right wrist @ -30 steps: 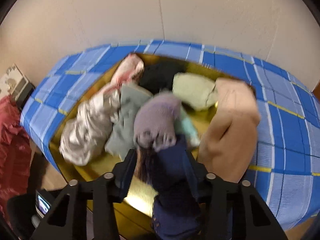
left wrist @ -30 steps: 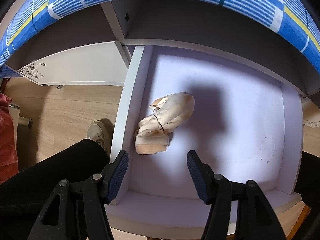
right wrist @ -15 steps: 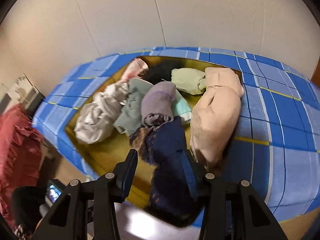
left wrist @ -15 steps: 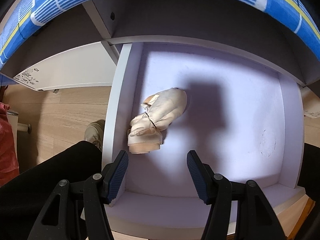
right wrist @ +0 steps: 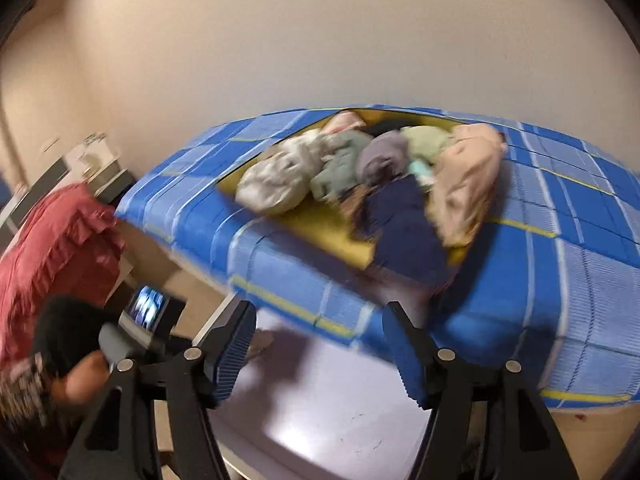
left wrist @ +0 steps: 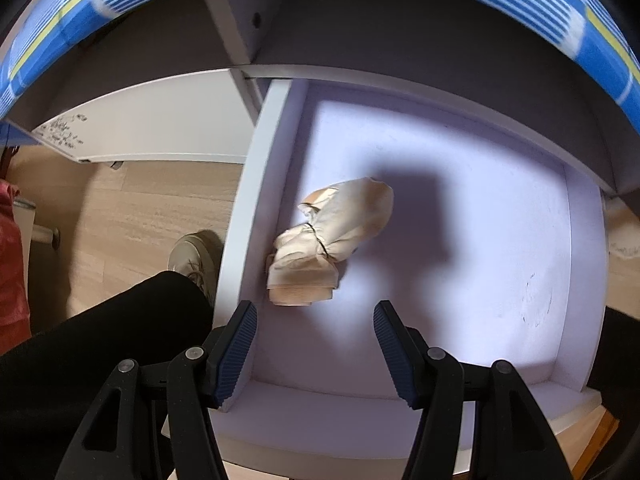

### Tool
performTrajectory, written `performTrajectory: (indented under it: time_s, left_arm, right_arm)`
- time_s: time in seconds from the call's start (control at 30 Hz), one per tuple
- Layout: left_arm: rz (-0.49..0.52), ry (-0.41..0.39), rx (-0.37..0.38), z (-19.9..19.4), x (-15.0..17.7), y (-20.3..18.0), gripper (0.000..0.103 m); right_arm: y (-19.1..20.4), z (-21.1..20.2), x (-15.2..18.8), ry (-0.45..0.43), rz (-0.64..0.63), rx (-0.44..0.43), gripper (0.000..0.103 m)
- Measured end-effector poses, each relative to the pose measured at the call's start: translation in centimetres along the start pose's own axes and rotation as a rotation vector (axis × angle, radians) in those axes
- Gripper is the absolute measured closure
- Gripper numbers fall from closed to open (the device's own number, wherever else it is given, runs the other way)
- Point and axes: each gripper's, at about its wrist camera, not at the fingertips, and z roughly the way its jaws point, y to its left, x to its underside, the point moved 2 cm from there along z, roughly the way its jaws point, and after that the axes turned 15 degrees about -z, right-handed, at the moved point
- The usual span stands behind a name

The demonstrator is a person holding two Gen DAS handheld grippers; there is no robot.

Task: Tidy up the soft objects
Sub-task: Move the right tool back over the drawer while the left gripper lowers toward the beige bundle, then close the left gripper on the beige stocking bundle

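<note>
In the left wrist view a rolled beige cloth bundle (left wrist: 332,236) lies in an open white drawer (left wrist: 460,208), near its left wall. My left gripper (left wrist: 316,334) is open and empty, above the drawer's front. In the right wrist view a pile of soft clothes (right wrist: 360,168) sits on a yellow tray (right wrist: 320,228) on the blue checked tablecloth (right wrist: 560,260). A dark navy garment (right wrist: 404,224) hangs over the tray's front edge. My right gripper (right wrist: 318,340) is open and empty, away from the pile, over the drawer's pale floor (right wrist: 340,412).
The desk's underside (left wrist: 360,32) overhangs the drawer. My black-clad leg (left wrist: 100,340) and a shoe (left wrist: 192,256) are left of the drawer on the wooden floor. A red cloth (right wrist: 56,240) hangs left. A hand holds a small screen (right wrist: 146,308).
My right gripper let go of the navy garment, opened and pulled back and down from the pile. My left gripper stayed open over the drawer with slight drift.
</note>
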Motion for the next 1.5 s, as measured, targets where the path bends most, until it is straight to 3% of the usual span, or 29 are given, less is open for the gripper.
performTrajectory:
  time_s: [0.07,0.13,0.3,0.43,0.53,0.8,1.17,1.27,1.33,1.47,1.5]
  left_arm:
    - [-0.007,0.0,-0.002,0.1,-0.1,0.2,0.041]
    - [-0.003,0.006,-0.008,0.4,-0.1,0.2,0.041]
    - [0.028,0.018,-0.023,1.1,0.3,-0.3,0.041]
    - [0.074,0.008,-0.035,1.4,0.4,-1.0,0.041]
    - [0.114,0.0,-0.051,2.0,0.2,-1.7,0.041]
    - [0.258,-0.027,-0.105,3.9,-0.4,-4.4,0.041]
    - [0.228,0.071,-0.07,8.2,-2.7,-5.1,0.041]
    - [0.227,0.074,-0.078,8.8,-3.0,-5.2,0.035]
    - [0.209,0.087,-0.032,8.8,-2.8,-5.4,0.029]
    - [0.186,0.138,0.153,7.5,-2.2,-6.4,0.029]
    - [0.193,0.128,0.166,7.1,-2.1,-6.6,0.029]
  right_arm:
    - [1.5,0.8,1.4,0.007,-0.018,-0.058,0.031]
    - [2.3,2.4,2.5,0.09,-0.038,-0.052,0.029]
    - [2.3,8.9,6.9,0.417,0.066,-0.105,0.027]
    - [1.2,12.9,12.1,0.705,0.193,-0.065,0.02]
    - [0.4,14.4,15.2,0.82,0.315,-0.081,0.019]
    - [1.3,15.5,16.2,0.852,0.332,-0.098,0.012]
    - [0.7,14.8,15.9,0.823,0.386,-0.113,0.011]
    - [0.5,14.8,16.1,0.82,0.409,-0.118,0.011]
    - [0.5,14.8,16.1,0.818,0.417,-0.118,0.011]
    - [0.5,14.9,16.1,0.82,0.417,-0.109,0.011]
    - [0.5,15.1,16.1,0.823,0.415,-0.109,0.011]
